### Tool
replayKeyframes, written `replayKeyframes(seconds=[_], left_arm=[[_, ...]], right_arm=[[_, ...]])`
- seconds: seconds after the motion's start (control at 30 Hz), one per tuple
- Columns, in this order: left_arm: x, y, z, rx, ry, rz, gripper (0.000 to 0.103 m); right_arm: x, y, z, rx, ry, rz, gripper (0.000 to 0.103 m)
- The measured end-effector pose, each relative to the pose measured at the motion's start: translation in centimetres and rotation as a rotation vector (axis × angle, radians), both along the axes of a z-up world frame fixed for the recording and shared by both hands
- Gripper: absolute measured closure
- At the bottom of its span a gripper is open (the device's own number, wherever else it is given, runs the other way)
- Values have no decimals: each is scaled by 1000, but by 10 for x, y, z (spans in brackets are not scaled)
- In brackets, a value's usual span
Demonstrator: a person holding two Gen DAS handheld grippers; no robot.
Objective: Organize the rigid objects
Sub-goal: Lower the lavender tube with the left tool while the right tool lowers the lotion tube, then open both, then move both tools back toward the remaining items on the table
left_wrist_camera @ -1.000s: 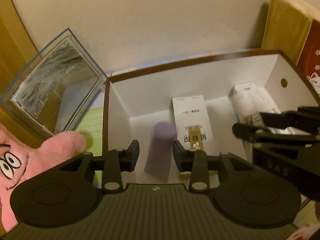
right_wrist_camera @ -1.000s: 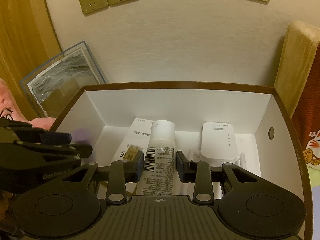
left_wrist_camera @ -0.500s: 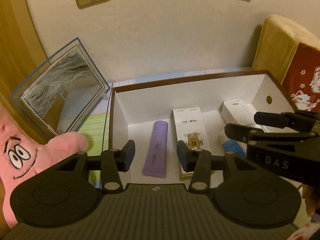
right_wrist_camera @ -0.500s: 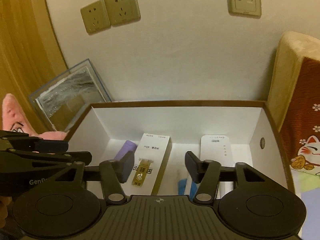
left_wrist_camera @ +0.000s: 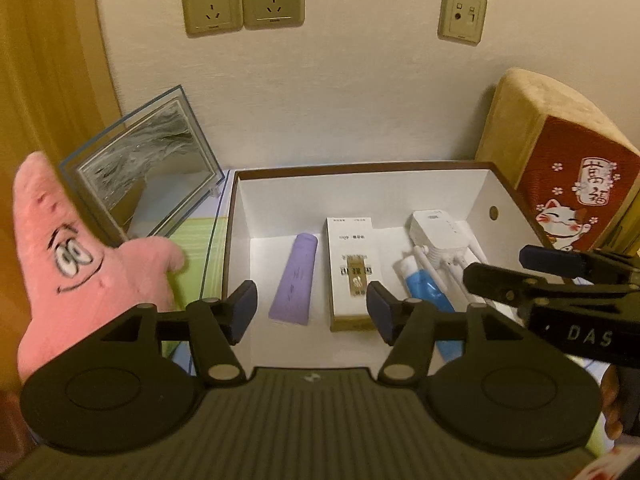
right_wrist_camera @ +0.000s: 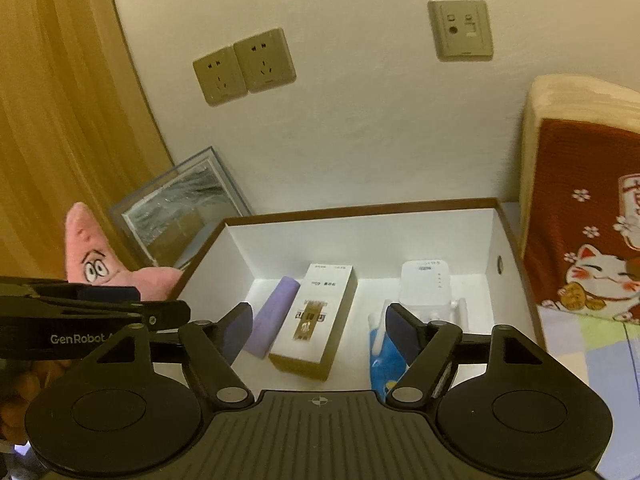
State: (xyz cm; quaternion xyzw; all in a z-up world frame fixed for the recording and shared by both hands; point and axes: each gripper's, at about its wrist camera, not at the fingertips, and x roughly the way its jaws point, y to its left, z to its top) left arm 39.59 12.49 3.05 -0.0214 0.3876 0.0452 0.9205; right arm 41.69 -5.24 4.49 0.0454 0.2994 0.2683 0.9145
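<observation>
A white box with a brown rim (left_wrist_camera: 360,168) (right_wrist_camera: 360,210) holds a purple tube (left_wrist_camera: 295,278) (right_wrist_camera: 274,316), a white and gold carton (left_wrist_camera: 350,272) (right_wrist_camera: 316,316), a blue and white tube (left_wrist_camera: 422,286) (right_wrist_camera: 380,356) and a white router with antennas (left_wrist_camera: 436,230) (right_wrist_camera: 424,286). My left gripper (left_wrist_camera: 312,312) is open and empty, above the box's near edge. My right gripper (right_wrist_camera: 318,330) is open and empty, also held above the box's near side. Each gripper shows at the edge of the other's view.
A pink starfish plush (left_wrist_camera: 76,256) (right_wrist_camera: 96,260) sits left of the box, with a framed picture (left_wrist_camera: 148,172) (right_wrist_camera: 184,208) leaning on the wall behind it. A cushion with a red lucky-cat cloth (left_wrist_camera: 576,184) (right_wrist_camera: 580,220) stands to the right. Wall sockets (left_wrist_camera: 240,0) are above.
Both grippers have let go of their tubes, opened and pulled back and up from the box. The purple tube and the blue and white tube now lie in the box.
</observation>
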Motion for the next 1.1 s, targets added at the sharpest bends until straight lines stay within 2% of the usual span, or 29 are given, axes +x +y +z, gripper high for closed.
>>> replayKeyframes(seconds=[0.37,0.67,1.1], left_arm=[[-68,-6,11,-38,-28,35,46],[-120,-12,11,-71,-16,35,46],[-174,-27,2,-87,19,27,46]], right_arm=[[-61,-32,14,33,-5,-11,32],[-107,-59,6,26,51,-4,32],[-160,-82,-7,-21,71,12,32]])
